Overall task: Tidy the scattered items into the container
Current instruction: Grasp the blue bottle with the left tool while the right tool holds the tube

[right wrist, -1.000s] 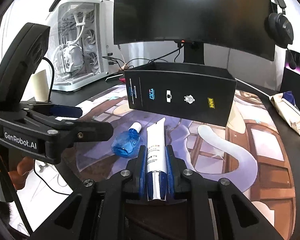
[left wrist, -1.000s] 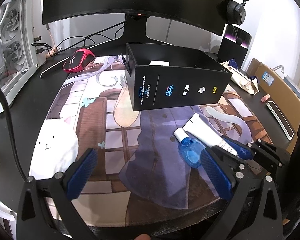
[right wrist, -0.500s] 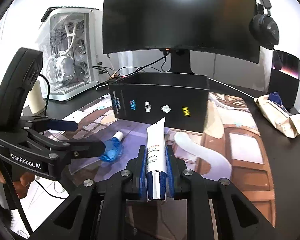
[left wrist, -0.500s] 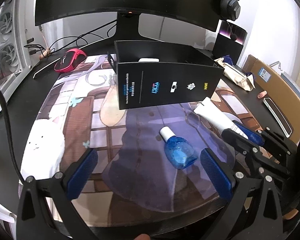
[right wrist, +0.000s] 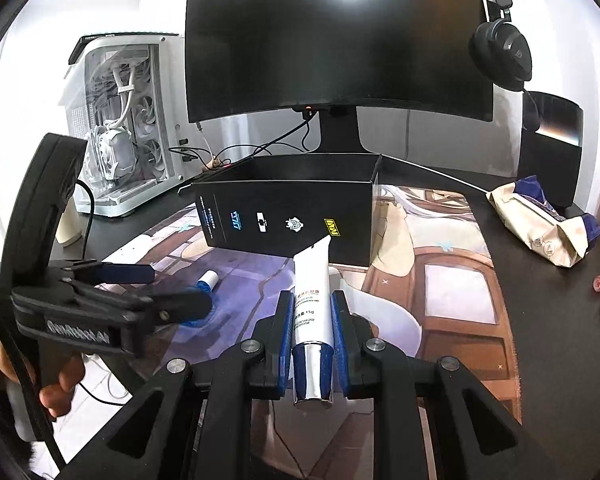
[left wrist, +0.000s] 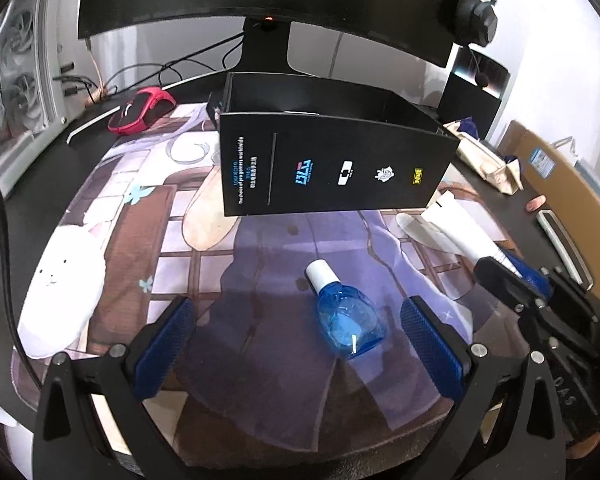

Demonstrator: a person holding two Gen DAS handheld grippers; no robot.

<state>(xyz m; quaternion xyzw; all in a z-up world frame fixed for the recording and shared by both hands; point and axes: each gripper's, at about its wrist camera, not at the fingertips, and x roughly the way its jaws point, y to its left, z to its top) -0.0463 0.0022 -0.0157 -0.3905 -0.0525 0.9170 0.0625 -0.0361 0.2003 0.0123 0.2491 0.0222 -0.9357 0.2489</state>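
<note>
Right tongs [right wrist: 311,320] clenched on white tube [right wrist: 311,280]: lift clear over black box [right wrist: 288,216] rim ahead. Left tongs [left wrist: 300,344] released, blue bottle [left wrist: 348,320] between.

L gripper [left wrist: 296,336] jaws wide open over blue bottle [left wrist: 348,320] lying on mat, black box [left wrist: 336,172] behind.
</note>
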